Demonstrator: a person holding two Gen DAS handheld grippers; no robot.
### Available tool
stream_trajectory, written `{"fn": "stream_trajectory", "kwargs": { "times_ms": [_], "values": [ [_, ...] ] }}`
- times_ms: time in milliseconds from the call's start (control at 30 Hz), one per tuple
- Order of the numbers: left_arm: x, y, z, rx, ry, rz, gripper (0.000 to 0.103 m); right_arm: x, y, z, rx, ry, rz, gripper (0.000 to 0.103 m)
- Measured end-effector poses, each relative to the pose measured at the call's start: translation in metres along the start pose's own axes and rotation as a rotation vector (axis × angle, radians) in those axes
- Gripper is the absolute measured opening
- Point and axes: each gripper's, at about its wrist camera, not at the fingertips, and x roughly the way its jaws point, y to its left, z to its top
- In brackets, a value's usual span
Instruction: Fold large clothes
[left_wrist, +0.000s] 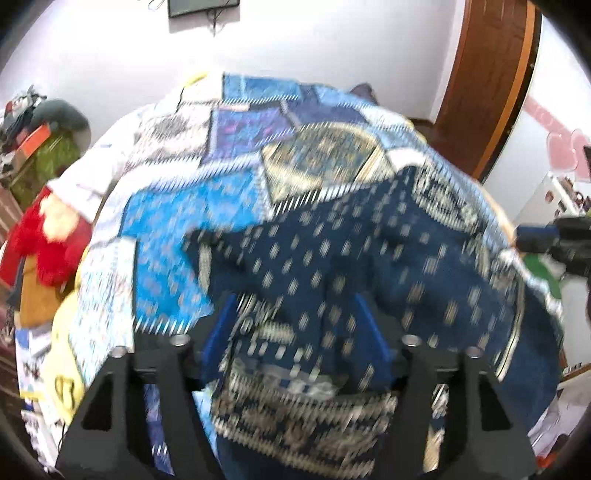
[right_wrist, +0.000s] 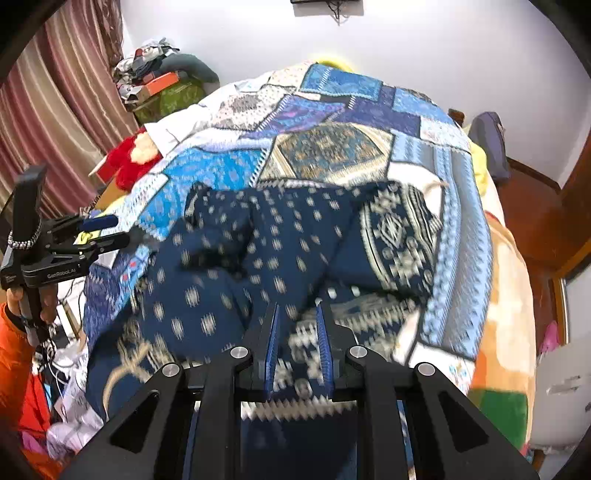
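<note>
Left gripper (left_wrist: 295, 332) nearest the lens: blue fingers spread wide, navy garment (left_wrist: 351, 266) bunched between them and draped over, so contact can't be confirmed. Right gripper (right_wrist: 297, 347) has its fingers drawn in close with a garment fold (right_wrist: 306, 354) between them, apparently pinching it; heavy blur. Garment lies spread on the patchwork quilt (left_wrist: 177, 221) covering the bed, its patterned border toward the cameras. Left to right in the right wrist view: striped curtain (right_wrist: 55, 122), person's orange sleeve (right_wrist: 14, 354), red plush (right_wrist: 129, 158) at the quilt edge, clutter pile (right_wrist: 155, 85) behind it, wooden door (right_wrist: 576, 184). Fabric blocks the lower quilt.
</note>
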Motion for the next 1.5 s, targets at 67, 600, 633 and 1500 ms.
{"fn": "stream_trajectory", "kwargs": {
  "times_ms": [67,600,633,1500],
  "values": [
    [0.007,-0.009,0.012,-0.006,-0.018,-0.026,0.077,0.009,0.008,0.01,-0.012,0.005,0.016,0.016],
    [0.083,-0.025,-0.064,-0.04,0.169,-0.074,0.089,0.087,0.019,-0.024,-0.162,0.181,-0.091,0.016],
    [0.082,-0.022,-0.066,-0.06,0.174,-0.083,0.089,0.084,0.017,-0.026,-0.157,0.178,-0.098,0.018],
    [0.074,0.126,-0.017,-0.385,0.136,0.014,0.09,0.033,-0.089,0.009,0.184,-0.018,-0.146,0.102]
  ]
}}
